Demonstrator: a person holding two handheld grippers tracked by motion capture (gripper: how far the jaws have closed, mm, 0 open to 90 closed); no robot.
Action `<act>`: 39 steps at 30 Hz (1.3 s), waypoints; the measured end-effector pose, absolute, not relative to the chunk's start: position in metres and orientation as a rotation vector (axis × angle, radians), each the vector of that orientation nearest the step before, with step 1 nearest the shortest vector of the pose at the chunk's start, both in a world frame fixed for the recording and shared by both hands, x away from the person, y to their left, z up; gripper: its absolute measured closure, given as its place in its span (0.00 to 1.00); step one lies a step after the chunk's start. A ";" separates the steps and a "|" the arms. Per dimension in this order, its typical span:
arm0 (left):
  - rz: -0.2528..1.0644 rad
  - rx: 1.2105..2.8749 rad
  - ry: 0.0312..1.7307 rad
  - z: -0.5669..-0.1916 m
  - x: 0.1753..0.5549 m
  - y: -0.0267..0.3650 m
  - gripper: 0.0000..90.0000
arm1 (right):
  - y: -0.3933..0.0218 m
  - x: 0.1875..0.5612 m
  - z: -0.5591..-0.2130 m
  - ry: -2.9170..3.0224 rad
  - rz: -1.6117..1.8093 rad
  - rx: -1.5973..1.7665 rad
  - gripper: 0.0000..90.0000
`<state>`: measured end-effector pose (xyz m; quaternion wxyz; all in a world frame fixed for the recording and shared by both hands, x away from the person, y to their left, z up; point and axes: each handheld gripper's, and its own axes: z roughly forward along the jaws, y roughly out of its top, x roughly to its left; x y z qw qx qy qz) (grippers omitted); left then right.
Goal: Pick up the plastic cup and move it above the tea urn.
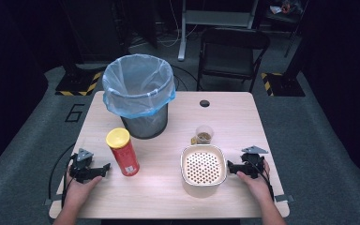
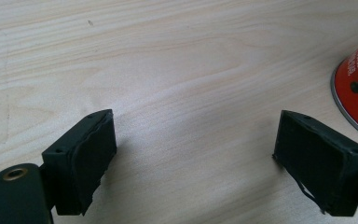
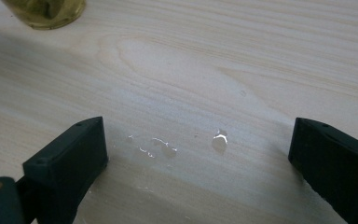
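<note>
Left gripper (image 1: 107,166), jaws spread and empty, sits lower left; the upright red chip canister (image 1: 123,152) stands just right of it. Right gripper (image 1: 228,167), also spread and empty, sits just right of the strainer bowl (image 1: 203,165).

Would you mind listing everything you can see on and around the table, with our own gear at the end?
Table: one, light wood, centre of the high view.
Waste bin: one, dark mesh with a pale blue liner, back left of the table.
Can: one, red with a yellow lid, upright, front left.
Strainer bowl: one, cream with a perforated inset, front right.
Small cup: one, clear with brownish contents, just behind the bowl.
Droplets: a few, clear, on the wood between the right gripper's jaws.
Folding chair: one, black, on the floor beyond the table.
Left gripper: one, black, jaws open, beside the can.
Right gripper: one, black, jaws open, beside the bowl.
</note>
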<state>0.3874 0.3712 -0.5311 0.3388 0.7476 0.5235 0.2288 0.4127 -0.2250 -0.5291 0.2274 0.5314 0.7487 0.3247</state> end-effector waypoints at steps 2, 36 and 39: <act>0.579 1.953 1.365 -0.531 0.387 0.371 0.13 | -0.226 0.412 -0.529 2.072 0.904 1.455 0.04; 0.597 1.951 1.362 -0.531 0.385 0.370 0.14 | -0.229 0.440 -0.468 2.217 1.036 1.225 0.23; 0.598 1.951 1.363 -0.531 0.385 0.370 0.14 | -0.222 0.448 -0.456 2.241 1.109 1.181 0.21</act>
